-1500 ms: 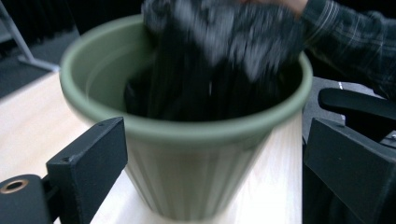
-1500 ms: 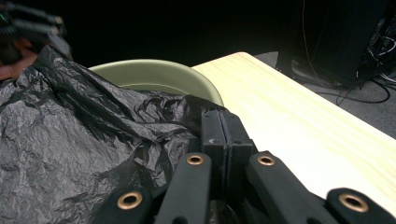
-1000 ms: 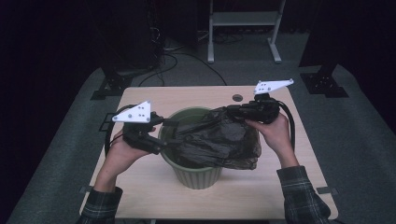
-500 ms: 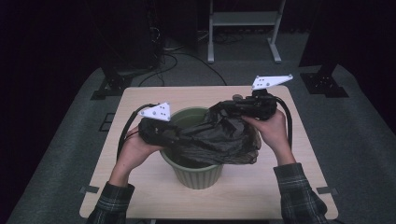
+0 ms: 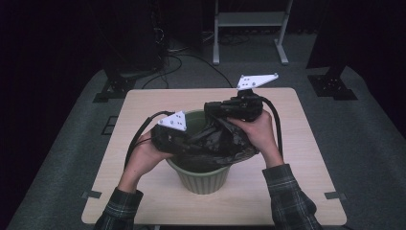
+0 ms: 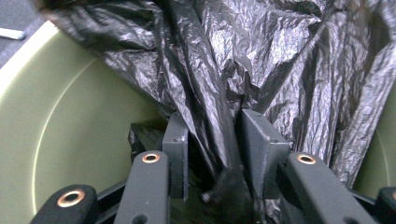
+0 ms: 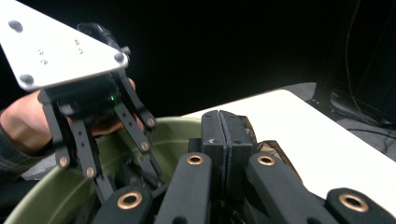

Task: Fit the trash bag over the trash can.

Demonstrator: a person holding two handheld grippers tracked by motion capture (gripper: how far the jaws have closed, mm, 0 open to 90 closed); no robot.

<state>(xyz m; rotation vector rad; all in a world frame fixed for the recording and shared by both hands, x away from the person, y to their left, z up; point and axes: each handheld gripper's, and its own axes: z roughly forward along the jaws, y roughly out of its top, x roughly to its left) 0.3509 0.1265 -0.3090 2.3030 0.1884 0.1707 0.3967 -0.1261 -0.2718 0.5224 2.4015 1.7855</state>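
A pale green plastic pot (image 5: 201, 178) stands near the table's front middle, with a crumpled black bag (image 5: 218, 143) draped across its mouth. My right gripper (image 5: 214, 109) is over the pot's far rim, and the bag stretches up to it. Its jaws (image 7: 224, 135) are pressed flat together. My left gripper (image 5: 181, 139) reaches in over the near left rim. In the left gripper view its jaws stand apart (image 6: 215, 140) with a fold of the bag (image 6: 261, 60) hanging between them, and the pot's inner wall (image 6: 70, 135) is at the left. The left gripper (image 7: 133, 179) also dips into the pot in the right gripper view.
The light wooden table (image 5: 139, 115) has bare room on both sides of the pot. Behind it, on the dark floor, are cables (image 5: 177, 60), a metal stand (image 5: 249, 24) and black equipment feet (image 5: 332, 88).
My left gripper has moved right, from beside the pot's left rim to over the pot and onto the bag. The right gripper has shifted slightly left, still holding the bag up.
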